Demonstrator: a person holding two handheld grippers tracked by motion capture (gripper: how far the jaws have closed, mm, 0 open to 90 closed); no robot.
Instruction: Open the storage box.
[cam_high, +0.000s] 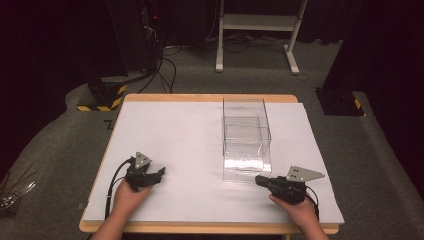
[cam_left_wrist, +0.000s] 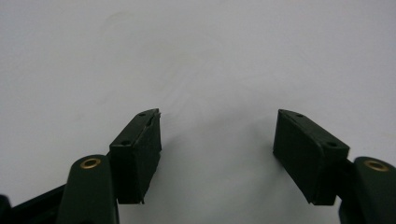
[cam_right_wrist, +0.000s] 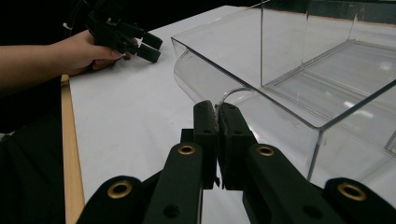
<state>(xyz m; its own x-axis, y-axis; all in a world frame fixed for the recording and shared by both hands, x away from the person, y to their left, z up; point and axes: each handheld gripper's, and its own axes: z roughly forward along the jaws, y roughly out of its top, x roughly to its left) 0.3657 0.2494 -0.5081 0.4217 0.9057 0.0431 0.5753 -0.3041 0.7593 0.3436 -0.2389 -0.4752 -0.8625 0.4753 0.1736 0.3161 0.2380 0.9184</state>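
A clear acrylic box stands right of centre on the white table, and its lower drawer front faces me. My right gripper sits at that front's right end, pointing left. In the right gripper view its jaws are pressed together on a thin curved clear handle on the drawer front. My left gripper rests on the table at the near left. In the left gripper view it stands open with nothing but bare white table between the fingers.
The table's wooden edge runs along the near side. Beyond the table are grey carpet, a white desk frame, cables and a black-and-yellow striped base. White surface stretches between the two grippers.
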